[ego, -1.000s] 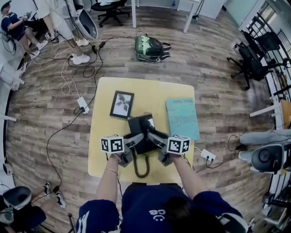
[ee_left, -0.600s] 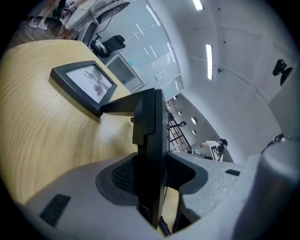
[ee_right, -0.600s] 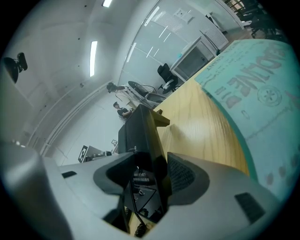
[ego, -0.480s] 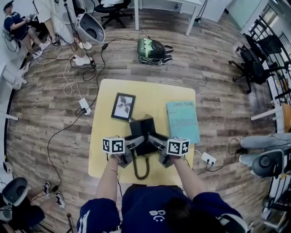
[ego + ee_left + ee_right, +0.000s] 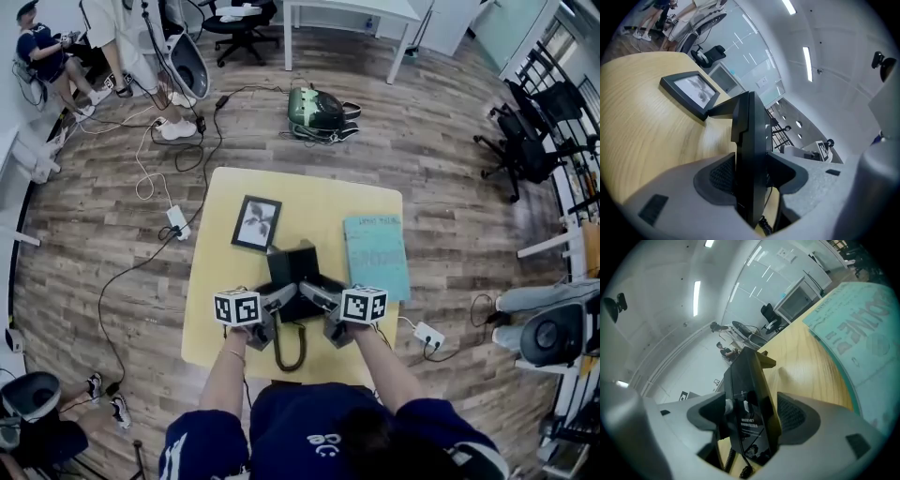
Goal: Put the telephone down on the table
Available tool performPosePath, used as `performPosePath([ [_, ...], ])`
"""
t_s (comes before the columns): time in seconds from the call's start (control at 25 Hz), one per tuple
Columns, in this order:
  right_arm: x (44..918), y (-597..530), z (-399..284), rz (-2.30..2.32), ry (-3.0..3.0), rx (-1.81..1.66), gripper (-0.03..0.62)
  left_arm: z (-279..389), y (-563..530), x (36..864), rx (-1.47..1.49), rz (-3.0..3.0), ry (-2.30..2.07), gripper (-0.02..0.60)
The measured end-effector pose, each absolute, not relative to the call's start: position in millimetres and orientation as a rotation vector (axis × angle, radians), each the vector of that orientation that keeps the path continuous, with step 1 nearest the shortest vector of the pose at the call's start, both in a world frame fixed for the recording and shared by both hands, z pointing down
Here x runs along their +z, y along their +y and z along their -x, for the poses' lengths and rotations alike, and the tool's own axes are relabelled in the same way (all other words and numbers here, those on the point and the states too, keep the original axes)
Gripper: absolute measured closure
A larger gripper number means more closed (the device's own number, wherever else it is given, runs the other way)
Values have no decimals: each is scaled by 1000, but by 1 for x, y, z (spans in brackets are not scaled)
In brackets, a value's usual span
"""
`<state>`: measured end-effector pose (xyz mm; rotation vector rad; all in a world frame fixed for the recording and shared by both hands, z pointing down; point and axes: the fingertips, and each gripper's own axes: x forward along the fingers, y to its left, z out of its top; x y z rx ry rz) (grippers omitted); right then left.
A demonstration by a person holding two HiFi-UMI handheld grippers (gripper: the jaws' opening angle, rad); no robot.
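The black telephone (image 5: 293,270) stands near the middle of the yellow table (image 5: 208,309), and its coiled cord (image 5: 292,348) trails toward me. My left gripper (image 5: 280,298) is shut on the telephone's left edge, with both pads against the black body (image 5: 750,150). My right gripper (image 5: 310,293) is at the right edge. Its jaws are opening, and the telephone (image 5: 750,399) sits between them with the right pad (image 5: 792,416) drawn off it. Whether the base rests flat on the tabletop is hidden.
A framed picture (image 5: 256,222) lies on the table beyond the telephone to the left, and a teal book (image 5: 377,255) lies to the right. A green bag (image 5: 319,111), cables, power strips and office chairs are on the floor around the table. People sit at the far left.
The telephone has sunk a little toward the tabletop and its lit screen no longer shows. Both grippers have come slightly nearer to me.
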<state>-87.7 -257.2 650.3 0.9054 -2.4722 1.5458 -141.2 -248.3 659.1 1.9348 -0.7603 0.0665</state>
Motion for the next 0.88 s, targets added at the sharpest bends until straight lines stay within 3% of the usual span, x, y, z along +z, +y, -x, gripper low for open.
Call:
performPosePath([
  [0.28, 623, -268, 74, -1040, -2520, 1360, 217, 157, -254, 649, 23, -1911, -1021, 370],
  [0.64, 577, -260, 47, -1167, -2584, 997, 215, 182, -237, 603, -19, -1978, -1283, 368],
  [0.88, 556, -237, 34, -1145, -2611, 881, 217, 158, -212, 562, 38, -2128, -1371, 368],
])
